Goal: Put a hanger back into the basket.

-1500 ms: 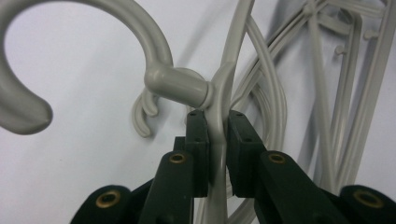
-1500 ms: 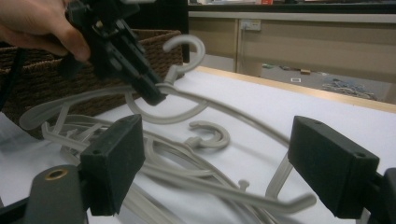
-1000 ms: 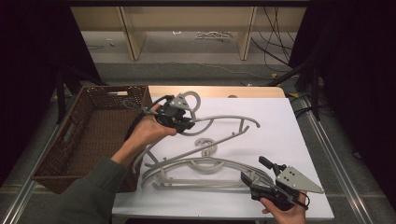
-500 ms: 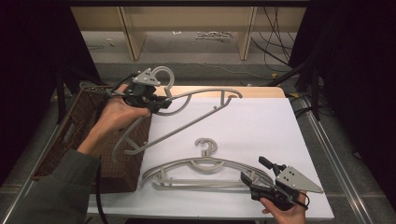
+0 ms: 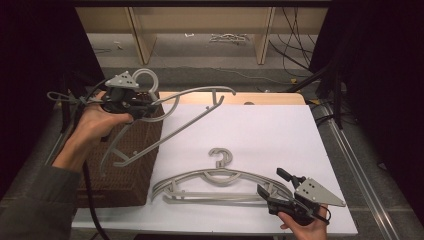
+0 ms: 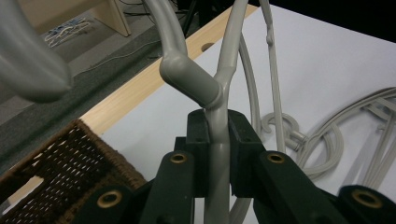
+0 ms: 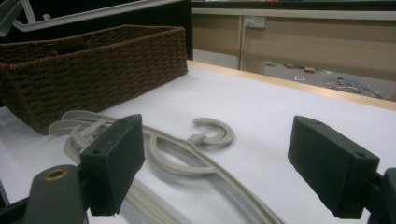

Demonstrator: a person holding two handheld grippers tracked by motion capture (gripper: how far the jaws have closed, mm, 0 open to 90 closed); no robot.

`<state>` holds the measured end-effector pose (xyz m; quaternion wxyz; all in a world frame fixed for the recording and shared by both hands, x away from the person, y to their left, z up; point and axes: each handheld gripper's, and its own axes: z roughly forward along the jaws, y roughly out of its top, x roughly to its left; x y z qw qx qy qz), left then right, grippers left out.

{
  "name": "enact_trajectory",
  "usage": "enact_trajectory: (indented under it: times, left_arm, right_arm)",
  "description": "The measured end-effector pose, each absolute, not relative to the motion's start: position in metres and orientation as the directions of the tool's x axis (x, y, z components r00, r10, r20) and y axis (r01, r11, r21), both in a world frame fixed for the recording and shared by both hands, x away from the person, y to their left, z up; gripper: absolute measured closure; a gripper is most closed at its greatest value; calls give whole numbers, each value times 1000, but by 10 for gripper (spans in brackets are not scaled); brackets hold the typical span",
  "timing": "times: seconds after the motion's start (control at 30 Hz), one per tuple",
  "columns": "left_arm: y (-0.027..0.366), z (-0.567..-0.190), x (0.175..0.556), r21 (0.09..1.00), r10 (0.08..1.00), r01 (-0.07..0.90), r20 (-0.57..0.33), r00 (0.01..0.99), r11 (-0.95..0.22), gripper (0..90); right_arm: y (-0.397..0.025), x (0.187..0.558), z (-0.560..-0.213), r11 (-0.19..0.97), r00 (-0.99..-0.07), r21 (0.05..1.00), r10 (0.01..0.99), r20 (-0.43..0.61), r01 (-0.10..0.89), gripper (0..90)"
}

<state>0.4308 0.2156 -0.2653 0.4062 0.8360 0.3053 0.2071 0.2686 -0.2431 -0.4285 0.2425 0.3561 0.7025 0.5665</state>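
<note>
A grey plastic hanger [image 5: 200, 92] hangs in the air, partly over the brown wicker basket [image 5: 125, 170] at the table's left. My left gripper [image 5: 150, 107] is shut on it just below the hook. In the left gripper view the jaws of the left gripper [image 6: 217, 140] clamp the hanger's neck [image 6: 218, 93]. A stack of grey hangers [image 5: 220, 176] lies flat near the table's front. My right gripper [image 5: 274, 183] stands open at the stack's right end. In the right gripper view the right gripper [image 7: 224, 163] holds nothing, and a hanger hook [image 7: 212, 133] lies ahead.
The white table top [image 5: 260, 135] has a wooden strip [image 5: 270, 97] along its far edge. Beyond it stand wooden shelf legs and floor cables. The basket [image 7: 93, 65] lies left of the right gripper's line of sight. More hangers [image 6: 327, 135] lie below the left gripper.
My left gripper has lifted its hanger off the table and carried it up and left, over the basket. The right gripper and the stack have not moved.
</note>
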Motion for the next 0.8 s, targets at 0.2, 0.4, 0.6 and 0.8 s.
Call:
enact_trajectory:
  times: [0.2,0.4,0.6,0.8]
  left_arm:
    - [246,-271,434,829,712,346,86,697,-439,809]
    - [269,-279,437,839,741,360,73,668,-407,809]
    - [298,-287,443,841,764,368,80,640,-396,809]
    - [327,-301,445,852,792,376,72,606,-365,809]
  right_arm:
    - [-243,268,-428,113,-629,965,775,62,235,199]
    - [-243,269,-428,119,-633,965,772,59,235,199]
    - [-241,270,-430,92,-638,972,767,70,217,201]
    - [-242,270,-430,110,-634,968,771,62,227,203]
